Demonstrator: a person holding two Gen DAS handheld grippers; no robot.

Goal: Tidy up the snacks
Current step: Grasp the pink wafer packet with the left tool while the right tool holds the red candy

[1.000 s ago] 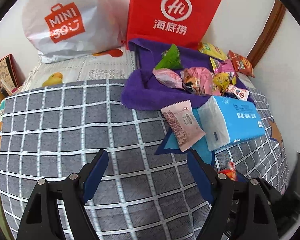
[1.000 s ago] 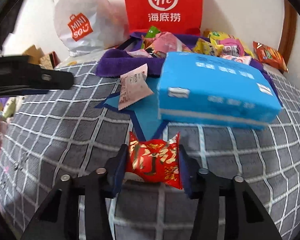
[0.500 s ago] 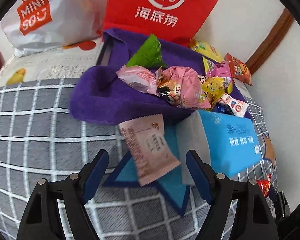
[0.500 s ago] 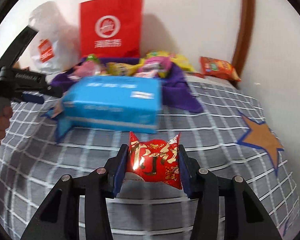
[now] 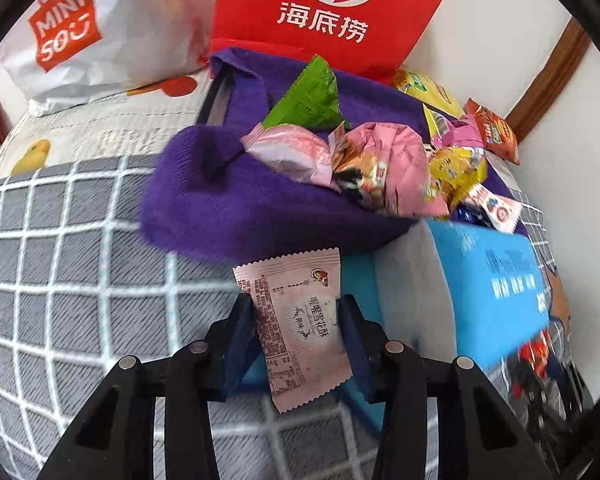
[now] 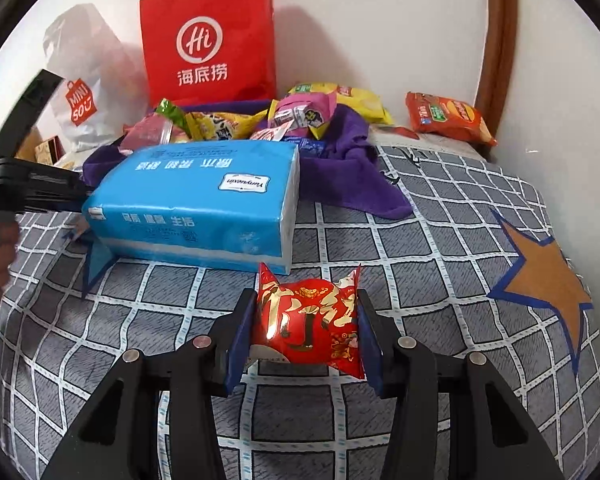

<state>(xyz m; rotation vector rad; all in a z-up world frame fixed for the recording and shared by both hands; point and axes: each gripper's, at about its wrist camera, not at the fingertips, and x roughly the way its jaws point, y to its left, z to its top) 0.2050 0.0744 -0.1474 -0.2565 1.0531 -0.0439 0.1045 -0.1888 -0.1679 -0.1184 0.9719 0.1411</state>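
Since a second ago, your left claw [image 5: 297,320] is closing from wide onto pink wafer packet [image 5: 300,320] beside blue tissue pack [image 6: 195,204] on bed [image 6: 440,232]. Most snacks are sitting heaped on purple cloth [image 5: 219,200]; sorting barely begun. Your right claw [image 6: 306,328] is gripping red candy packet [image 6: 308,320], narrow, above bedspread.

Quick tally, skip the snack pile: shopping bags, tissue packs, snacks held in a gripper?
Shopping bags: 2 (red bag, white bag)
Tissue packs: 1 (blue tissue pack)
Held snacks: 2 (pink packet in left gripper, red packet in right gripper)
Total: 5
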